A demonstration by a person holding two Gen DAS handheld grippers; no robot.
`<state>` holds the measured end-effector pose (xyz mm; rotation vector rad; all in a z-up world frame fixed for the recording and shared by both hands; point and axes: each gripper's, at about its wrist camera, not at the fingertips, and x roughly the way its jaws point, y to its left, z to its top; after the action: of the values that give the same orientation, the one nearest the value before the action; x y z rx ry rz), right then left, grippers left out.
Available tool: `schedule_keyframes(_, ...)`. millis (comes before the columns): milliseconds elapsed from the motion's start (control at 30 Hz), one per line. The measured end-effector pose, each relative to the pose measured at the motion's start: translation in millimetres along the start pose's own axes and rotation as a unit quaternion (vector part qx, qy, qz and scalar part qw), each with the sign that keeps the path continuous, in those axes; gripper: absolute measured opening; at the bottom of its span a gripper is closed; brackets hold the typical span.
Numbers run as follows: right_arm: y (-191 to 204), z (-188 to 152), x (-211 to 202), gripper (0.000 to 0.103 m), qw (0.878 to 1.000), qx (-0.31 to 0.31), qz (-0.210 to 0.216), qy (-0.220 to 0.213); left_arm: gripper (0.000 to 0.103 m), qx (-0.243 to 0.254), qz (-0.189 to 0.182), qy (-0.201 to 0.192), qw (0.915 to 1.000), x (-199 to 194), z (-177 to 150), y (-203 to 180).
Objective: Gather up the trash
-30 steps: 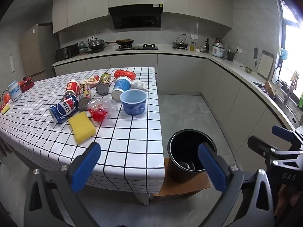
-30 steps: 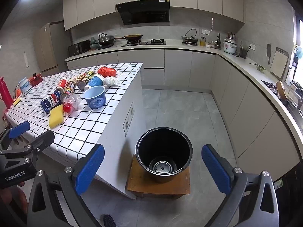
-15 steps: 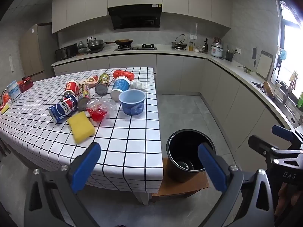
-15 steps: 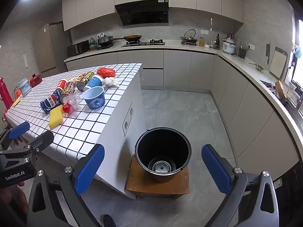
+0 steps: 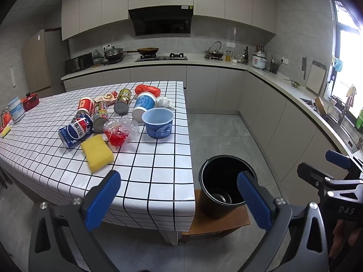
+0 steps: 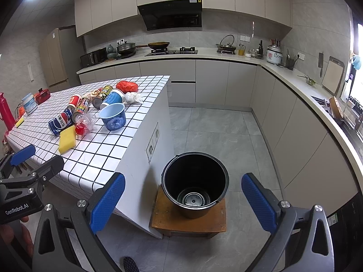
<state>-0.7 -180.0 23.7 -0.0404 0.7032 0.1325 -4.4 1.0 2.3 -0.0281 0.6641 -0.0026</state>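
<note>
Trash lies in a cluster on the checked table [image 5: 147, 172]: a yellow sponge [image 5: 97, 152], a Pepsi can [image 5: 76, 130], a crumpled clear wrapper with red inside [image 5: 119, 131], a blue bowl [image 5: 158, 122], a blue-white tub [image 5: 143, 104], several cans and a red bag [image 5: 147, 90]. A black bucket [image 6: 195, 187] stands on a low wooden stool [image 6: 189, 221] beside the table. My left gripper [image 5: 179, 200] is open and empty, short of the table's near edge. My right gripper [image 6: 183, 201] is open and empty, above the bucket's near side.
White crumpled paper [image 6: 133, 97] lies by the tub. A red bottle [image 6: 6, 113] and small jars stand at the table's far left. Kitchen counters [image 6: 301, 83] run along the back and right walls. Grey tiled floor [image 6: 211, 127] lies between table and counters.
The left view has shifted slightly, with the table and bucket a little lower and nearer. The right gripper has barely moved. Both stay open.
</note>
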Motion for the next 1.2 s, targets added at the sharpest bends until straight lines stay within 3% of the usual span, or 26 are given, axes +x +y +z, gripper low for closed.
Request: schedule_keyframes(1200,5.2,-2.0,4.7,0.103,1.000,-0.002,0.001,0.002,0.103,-0.009,0.002,0.000,1.0000,0.5,1.0,3.9)
